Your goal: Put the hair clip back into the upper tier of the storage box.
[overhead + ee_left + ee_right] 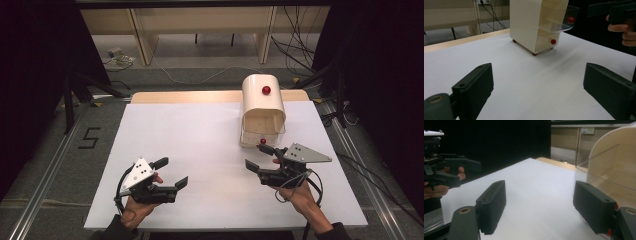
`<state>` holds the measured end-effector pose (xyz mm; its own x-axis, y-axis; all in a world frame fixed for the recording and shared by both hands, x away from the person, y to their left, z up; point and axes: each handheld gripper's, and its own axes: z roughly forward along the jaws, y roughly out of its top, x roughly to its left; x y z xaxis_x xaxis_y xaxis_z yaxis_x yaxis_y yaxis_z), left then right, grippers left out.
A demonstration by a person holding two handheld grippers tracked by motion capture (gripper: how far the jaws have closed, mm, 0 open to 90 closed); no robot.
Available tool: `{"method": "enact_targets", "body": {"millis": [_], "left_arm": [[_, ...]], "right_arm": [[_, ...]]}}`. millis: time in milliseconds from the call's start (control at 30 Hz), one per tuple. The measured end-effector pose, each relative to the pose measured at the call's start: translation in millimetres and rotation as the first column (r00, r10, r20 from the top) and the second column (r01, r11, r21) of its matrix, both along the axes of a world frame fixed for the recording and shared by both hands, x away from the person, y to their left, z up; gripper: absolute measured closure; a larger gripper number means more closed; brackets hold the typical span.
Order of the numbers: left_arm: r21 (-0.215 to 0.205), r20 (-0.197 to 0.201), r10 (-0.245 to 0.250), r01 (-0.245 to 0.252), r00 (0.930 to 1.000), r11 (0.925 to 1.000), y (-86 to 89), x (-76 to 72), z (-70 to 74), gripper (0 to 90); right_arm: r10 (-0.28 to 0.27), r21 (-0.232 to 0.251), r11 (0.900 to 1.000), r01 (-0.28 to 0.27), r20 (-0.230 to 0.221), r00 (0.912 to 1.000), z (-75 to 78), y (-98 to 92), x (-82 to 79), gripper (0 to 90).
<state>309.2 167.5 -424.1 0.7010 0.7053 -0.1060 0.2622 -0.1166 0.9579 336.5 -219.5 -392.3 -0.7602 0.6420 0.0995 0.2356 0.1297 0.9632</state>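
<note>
A cream drawer cabinet [263, 97] with a rounded top stands at the back right of the white table [200, 150]. Its clear upper drawer [262, 131] is pulled out toward me, with a red knob [263, 141] on its front. In the left gripper view the cabinet [524, 22] shows that open drawer [559, 17] and a shut lower drawer with a red knob [553, 41]. My right gripper [260, 156] is open just in front of the drawer, its far jaw close to the knob. My left gripper [171, 172] is open at the front left, holding nothing.
Another red knob [266, 90] sits on the cabinet's top. A bare wooden strip [185, 96] runs along the table's far edge. Metal rails [45, 175], cables [300, 45] and dark stands lie on the floor around the table.
</note>
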Motion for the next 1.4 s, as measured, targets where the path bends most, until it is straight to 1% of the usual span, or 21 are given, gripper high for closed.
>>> {"method": "enact_targets", "body": {"millis": [167, 200, 233, 433, 767, 933, 1033, 1233, 1400], "left_arm": [[0.003, 0.001, -0.003, 0.003, 1.0000, 1.0000, 0.1, 0.0, 0.1, 8.9], [0.004, 0.001, -0.002, 0.002, 1.0000, 1.0000, 0.0, 0.1, -0.1, 8.8], [0.004, -0.001, -0.003, 0.003, 1.0000, 1.0000, 0.1, 0.2, -0.2, 8.9], [0.004, -0.003, -0.005, 0.005, 1.0000, 1.0000, 0.0, 0.3, -0.3, 8.8], [0.004, -0.009, -0.009, 0.009, 0.9999, 1.0000, -0.8, 0.5, -0.8, 8.8], [0.004, -0.009, -0.010, 0.010, 0.9999, 0.9999, -0.9, 0.4, -0.8, 8.8], [0.007, -0.012, -0.013, 0.013, 0.9998, 0.9999, -1.2, 0.5, -0.9, 8.8], [0.009, -0.013, -0.015, 0.015, 0.9998, 0.9998, -1.2, 0.6, -1.0, 8.8], [0.012, -0.018, -0.019, 0.019, 0.9997, 0.9997, -1.6, 0.7, -1.3, 8.8]], "right_arm": [[-0.013, -0.009, 1.000, 0.013, 0.001, 0.9999, -2.9, -4.1, -1.2, 27.2], [-0.016, -0.011, 1.000, 0.016, -0.004, 0.9999, -3.5, -4.9, -1.9, 27.2], [-0.014, -0.009, 1.000, 0.014, 0.000, 0.9999, -4.5, -5.4, -1.8, 27.2], [-0.016, -0.025, 1.000, 0.016, -0.006, 0.9999, -9.2, -8.2, -4.0, 26.6], [-0.026, -0.027, 0.999, 0.026, 0.010, 0.9996, -13.9, -12.0, -7.3, 25.7], [-0.030, -0.040, 0.999, 0.030, 0.004, 0.9995, -16.7, -13.4, -9.2, 25.5], [-0.029, -0.036, 0.999, 0.029, 0.004, 0.9996, -17.7, -13.8, -9.2, 25.3], [-0.033, -0.047, 0.998, 0.033, -0.014, 0.9993, -20.6, -15.8, -10.1, 25.0], [-0.034, -0.053, 0.998, 0.033, -0.010, 0.9994, -22.1, -16.0, -12.3, 25.0]]}}
